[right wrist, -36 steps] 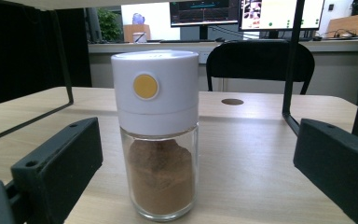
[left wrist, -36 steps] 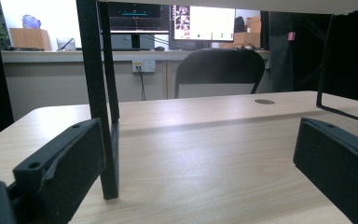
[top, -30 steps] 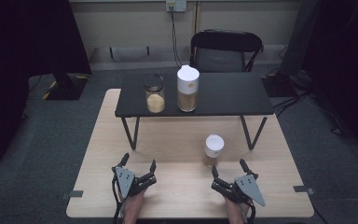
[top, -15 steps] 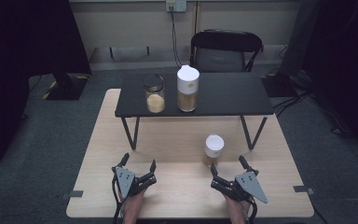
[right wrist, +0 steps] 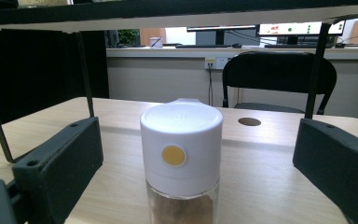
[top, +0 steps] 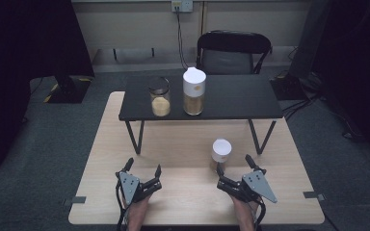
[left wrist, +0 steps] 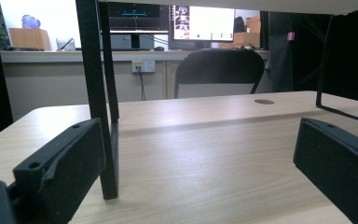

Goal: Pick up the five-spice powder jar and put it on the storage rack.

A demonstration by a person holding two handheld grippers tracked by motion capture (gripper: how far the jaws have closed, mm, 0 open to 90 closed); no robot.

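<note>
A small jar with a white lid [top: 221, 152] [right wrist: 182, 158] and brown contents stands on the wooden table [top: 183, 139], just ahead of my right gripper [top: 232, 163]. That gripper is open; in the right gripper view the jar sits between its jaws, touching neither. My left gripper [top: 143, 167] rests open near the front edge, facing a shelf leg [left wrist: 98, 98]. On the black shelf [top: 231, 98] stand a tall white-lidded jar [top: 193, 91] and an open glass jar [top: 160, 96] partly filled with yellowish grains.
The low black shelf spans the back half of the table on thin metal legs [top: 134, 137]. A black chair [top: 233, 53] stands behind the table. Dark stands flank the table on the floor.
My right gripper has edged slightly toward the small jar. The left gripper and the jars have not moved.
</note>
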